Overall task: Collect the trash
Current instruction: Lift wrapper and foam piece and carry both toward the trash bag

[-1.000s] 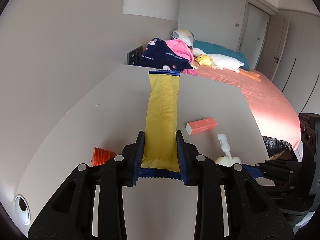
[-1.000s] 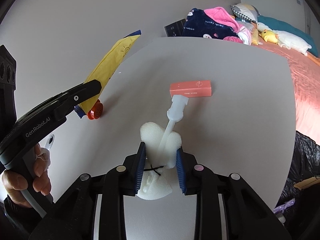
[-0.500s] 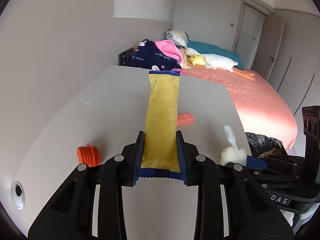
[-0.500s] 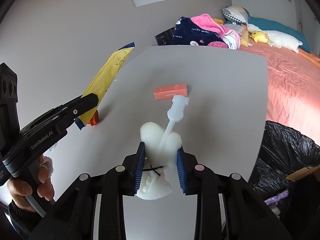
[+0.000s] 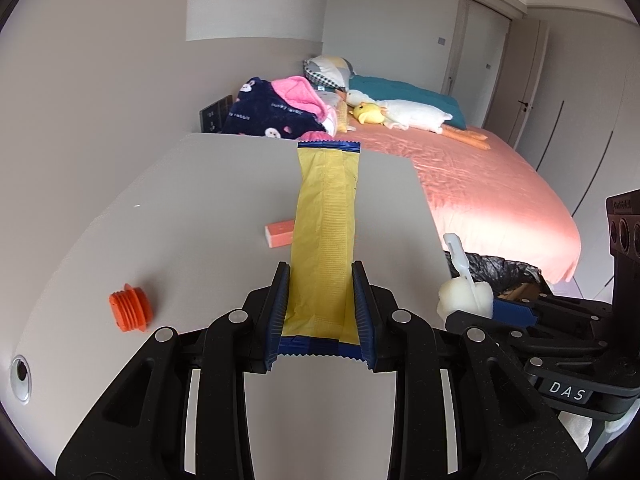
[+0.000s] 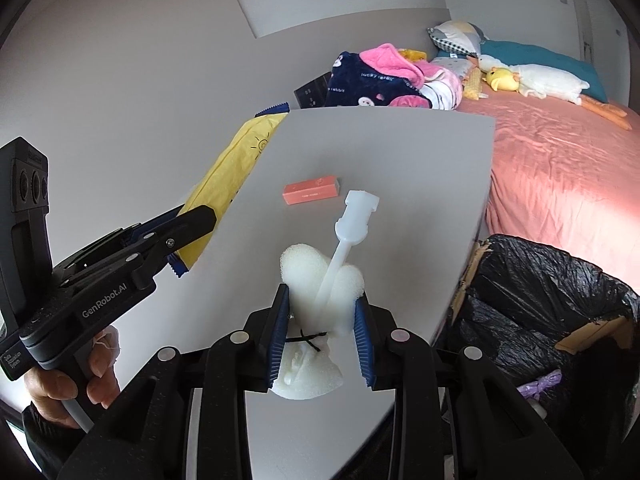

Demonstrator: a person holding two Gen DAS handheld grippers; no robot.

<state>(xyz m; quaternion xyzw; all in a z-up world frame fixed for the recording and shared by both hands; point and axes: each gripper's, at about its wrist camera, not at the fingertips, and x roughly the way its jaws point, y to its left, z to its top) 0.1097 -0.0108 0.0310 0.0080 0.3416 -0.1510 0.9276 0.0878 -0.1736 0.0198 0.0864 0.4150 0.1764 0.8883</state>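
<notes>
Trash is gripped for binning: left hand-held gripper (image 5: 320, 312) clamps a long yellow foil wrapper (image 5: 325, 240). Right hand-held gripper (image 6: 320, 336) squeezes a white foam-headed plastic brush (image 6: 320, 280) by the worktop's (image 6: 380, 152) right edge, beside a black-lined bin (image 6: 560, 300).

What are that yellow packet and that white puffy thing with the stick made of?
The yellow packet looks like thin, matte plastic film: crinkled, with a ribbed seam and blue serrated ends. The white puffy thing looks like porous sponge foam, and its stick like smooth, slightly translucent moulded plastic.
</notes>
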